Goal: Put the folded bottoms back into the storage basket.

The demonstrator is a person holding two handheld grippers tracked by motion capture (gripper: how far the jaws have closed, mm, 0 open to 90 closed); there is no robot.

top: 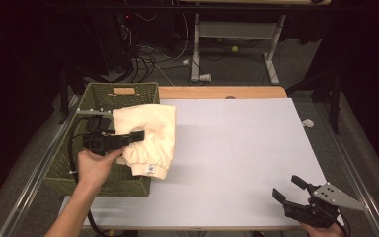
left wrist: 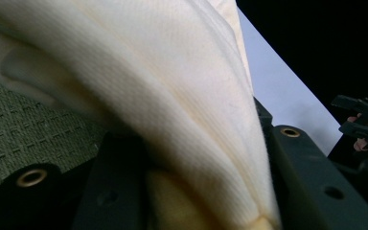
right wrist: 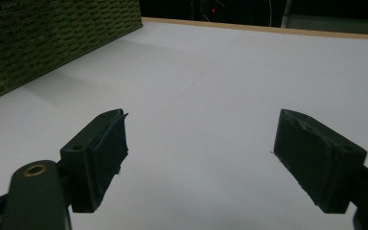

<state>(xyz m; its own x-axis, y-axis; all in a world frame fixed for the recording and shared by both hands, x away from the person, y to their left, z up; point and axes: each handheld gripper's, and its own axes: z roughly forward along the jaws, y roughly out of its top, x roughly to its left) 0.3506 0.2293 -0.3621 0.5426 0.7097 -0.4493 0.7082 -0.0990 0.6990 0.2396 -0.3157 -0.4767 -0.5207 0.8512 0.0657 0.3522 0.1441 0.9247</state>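
Cloth (top: 150,133): cream, soft, light, draped over basket (top: 103,182) rim.
Left gripper (top: 137,135): jaws clenched on a thick fold.
Right gripper (top: 290,187): jaws released, idle.

L claw (top: 137,136) clamped on cloth (top: 148,138); R claw (top: 290,187) spread wide, hovering.

A woven basket (top: 103,163) stands at the left edge of the table (top: 237,148), and a folded cloth (top: 150,136) hangs over the basket's right rim, partly above the basket and partly above the table just right of it. The left gripper (top: 137,135) reaches in from the left above the basket, its jaws closed on the cloth's left side. The right gripper (top: 288,187) sits at the table's near right corner, well apart from the basket, jaws spread.
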